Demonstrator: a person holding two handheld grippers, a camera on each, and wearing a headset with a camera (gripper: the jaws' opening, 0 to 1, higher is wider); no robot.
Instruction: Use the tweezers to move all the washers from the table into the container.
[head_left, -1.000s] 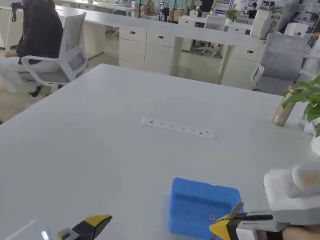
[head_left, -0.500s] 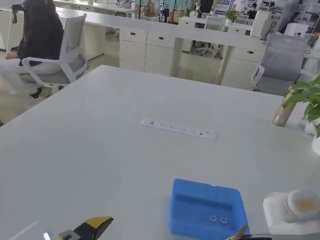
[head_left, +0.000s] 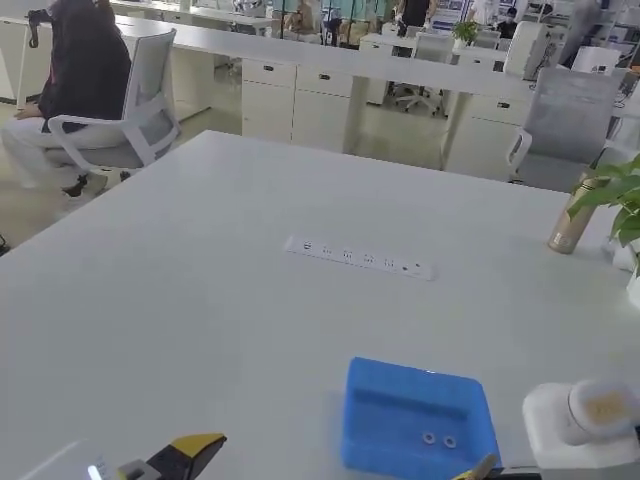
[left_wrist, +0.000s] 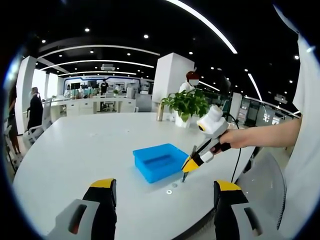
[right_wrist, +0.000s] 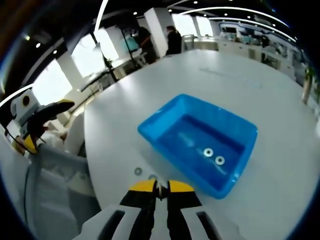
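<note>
The blue container (head_left: 420, 415) sits near the table's front edge, and two washers (head_left: 438, 440) lie side by side on its floor (right_wrist: 214, 156). My right gripper (right_wrist: 159, 189) is shut on the thin tweezers (left_wrist: 184, 176) and hovers just on the near side of the container. The tweezer tips point down at the table beside a loose washer (right_wrist: 138, 171), also seen as a washer (left_wrist: 174, 185) in front of the bin. My left gripper (left_wrist: 165, 187) is open and holds nothing, low at the front left (head_left: 195, 447).
A white power strip (head_left: 358, 257) lies mid-table. A bronze bottle (head_left: 570, 225) and a potted plant (head_left: 615, 195) stand at the far right edge. A person sits in an office chair (head_left: 120, 110) beyond the far left corner.
My right gripper has pulled back from over the container toward the near edge. Two washers now lie in the container where one showed under the tweezer tips. The left gripper has stayed put.
</note>
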